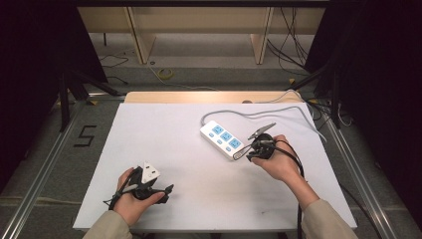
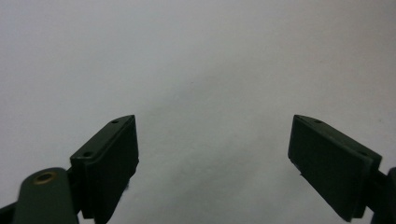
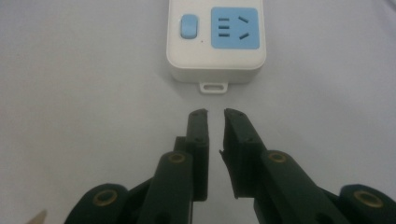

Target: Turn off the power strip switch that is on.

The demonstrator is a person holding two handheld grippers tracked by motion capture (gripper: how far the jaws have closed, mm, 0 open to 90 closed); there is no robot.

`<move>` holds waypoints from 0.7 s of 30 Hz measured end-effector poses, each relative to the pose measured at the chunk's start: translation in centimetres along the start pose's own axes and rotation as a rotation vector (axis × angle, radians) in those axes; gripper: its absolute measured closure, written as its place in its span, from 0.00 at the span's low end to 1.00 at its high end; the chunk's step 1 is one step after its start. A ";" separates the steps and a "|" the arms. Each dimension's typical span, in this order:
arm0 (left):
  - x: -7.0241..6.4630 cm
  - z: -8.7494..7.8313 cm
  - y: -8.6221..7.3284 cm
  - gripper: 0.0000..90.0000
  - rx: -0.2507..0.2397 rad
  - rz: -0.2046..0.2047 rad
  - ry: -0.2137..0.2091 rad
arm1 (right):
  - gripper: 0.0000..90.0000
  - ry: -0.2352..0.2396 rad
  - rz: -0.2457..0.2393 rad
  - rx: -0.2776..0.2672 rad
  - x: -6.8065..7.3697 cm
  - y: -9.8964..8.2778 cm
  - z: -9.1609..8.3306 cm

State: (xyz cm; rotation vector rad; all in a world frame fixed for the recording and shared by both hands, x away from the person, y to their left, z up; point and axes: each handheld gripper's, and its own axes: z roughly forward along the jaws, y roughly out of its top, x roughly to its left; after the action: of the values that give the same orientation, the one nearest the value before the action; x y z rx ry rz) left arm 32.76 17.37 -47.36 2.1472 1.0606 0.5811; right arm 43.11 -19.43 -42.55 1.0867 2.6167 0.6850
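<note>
Bare white table [image 1: 199, 164] between the hands, power strip [image 1: 224, 139] and its cable [image 1: 259, 113] far right.

The power strip [image 1: 223, 139] lay on the desk [image 1: 164, 134], right of centre and toward the far side, set slantwise. Its cable [image 1: 259, 113] ran from its far end back and right across the desk to the far right corner. The right tool [image 1: 240, 155] sat just beside the strip's near end, apart from it. The left tool [image 1: 168, 191] rested at the near left of the desk, well apart from the strip.
</note>
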 end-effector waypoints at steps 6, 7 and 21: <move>0.0 0.0 0.0 0.18 0.002 0.000 0.000 | 0.86 0.011 0.013 -0.014 0.1 -1.0 -0.4; 0.0 0.0 0.0 0.18 0.001 0.001 0.001 | 0.86 0.012 0.014 -0.017 0.1 -1.1 -0.4; -0.1 0.2 0.1 0.18 0.003 -0.003 0.003 | 0.77 0.038 0.025 -0.049 0.4 -3.2 -0.6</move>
State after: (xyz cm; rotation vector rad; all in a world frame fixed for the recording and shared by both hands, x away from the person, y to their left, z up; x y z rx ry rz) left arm 32.83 17.18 -47.42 2.1481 1.0666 0.5812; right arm 40.59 -21.33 -43.63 1.1048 2.6075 0.7782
